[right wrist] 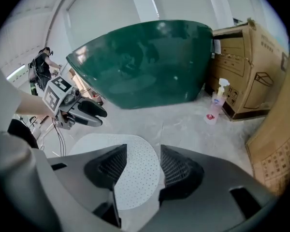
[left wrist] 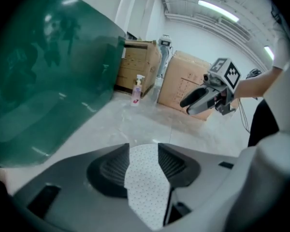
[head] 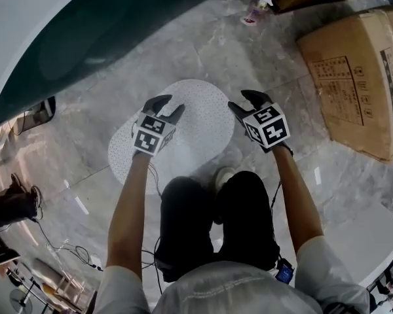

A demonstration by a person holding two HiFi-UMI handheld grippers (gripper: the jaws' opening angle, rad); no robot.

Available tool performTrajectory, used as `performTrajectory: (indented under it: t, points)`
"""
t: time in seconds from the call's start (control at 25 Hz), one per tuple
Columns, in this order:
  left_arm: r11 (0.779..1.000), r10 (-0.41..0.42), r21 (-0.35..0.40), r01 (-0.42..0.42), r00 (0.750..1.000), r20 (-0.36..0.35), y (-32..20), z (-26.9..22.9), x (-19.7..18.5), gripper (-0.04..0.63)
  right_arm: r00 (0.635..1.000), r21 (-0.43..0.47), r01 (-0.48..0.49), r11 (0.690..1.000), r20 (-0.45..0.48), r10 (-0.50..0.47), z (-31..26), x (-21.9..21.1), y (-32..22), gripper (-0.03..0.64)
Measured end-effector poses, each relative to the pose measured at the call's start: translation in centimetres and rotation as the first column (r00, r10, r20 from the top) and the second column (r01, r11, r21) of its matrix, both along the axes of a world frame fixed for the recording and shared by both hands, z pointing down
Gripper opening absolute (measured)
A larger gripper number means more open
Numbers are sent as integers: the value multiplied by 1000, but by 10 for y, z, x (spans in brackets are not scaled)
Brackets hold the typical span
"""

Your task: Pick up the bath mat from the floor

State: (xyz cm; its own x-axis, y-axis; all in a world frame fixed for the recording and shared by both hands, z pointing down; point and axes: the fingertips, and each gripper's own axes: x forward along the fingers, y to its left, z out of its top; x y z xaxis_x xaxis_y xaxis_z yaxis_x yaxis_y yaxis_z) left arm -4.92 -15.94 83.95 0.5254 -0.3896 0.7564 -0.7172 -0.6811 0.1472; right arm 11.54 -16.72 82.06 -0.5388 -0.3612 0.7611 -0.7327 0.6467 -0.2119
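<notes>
A white, dotted oval bath mat (head: 200,133) lies flat on the grey marble floor. My left gripper (head: 171,105) hovers over the mat's left part, jaws open and empty. In the left gripper view the mat (left wrist: 145,182) shows through the gap of that gripper (left wrist: 144,151), and the right gripper (left wrist: 202,100) hangs ahead. My right gripper (head: 241,101) is at the mat's right edge, also open and empty. Between the open jaws of the right gripper (right wrist: 143,153) in its own view lies the mat (right wrist: 135,175), with the left gripper (right wrist: 87,112) off to the left.
A large dark green tub (head: 85,31) curves along the back left. Cardboard boxes (head: 360,77) stand at the right, with a spray bottle (head: 255,10) on the floor beyond the mat. The person's shoe (head: 224,175) rests at the mat's near edge. Cables (head: 72,250) lie at the lower left.
</notes>
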Motion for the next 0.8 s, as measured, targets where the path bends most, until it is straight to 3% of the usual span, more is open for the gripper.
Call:
performTrajectory:
  t: [0.44,0.64,0.8]
  points:
    - [993,108,-42,-107,994,23,-4,135,10,268,997,-23,76,997,20,-75,139,-20,-10,261]
    - [981,189,-59,-186,981,54,-17,174,17,305,993,-38,106,994,55,-104,177,-32,-9,287]
    - [965,248,-106,-240,966,77,-31,198,25,334,995,-65,101,993,28,-99,201,-27,-17,304]
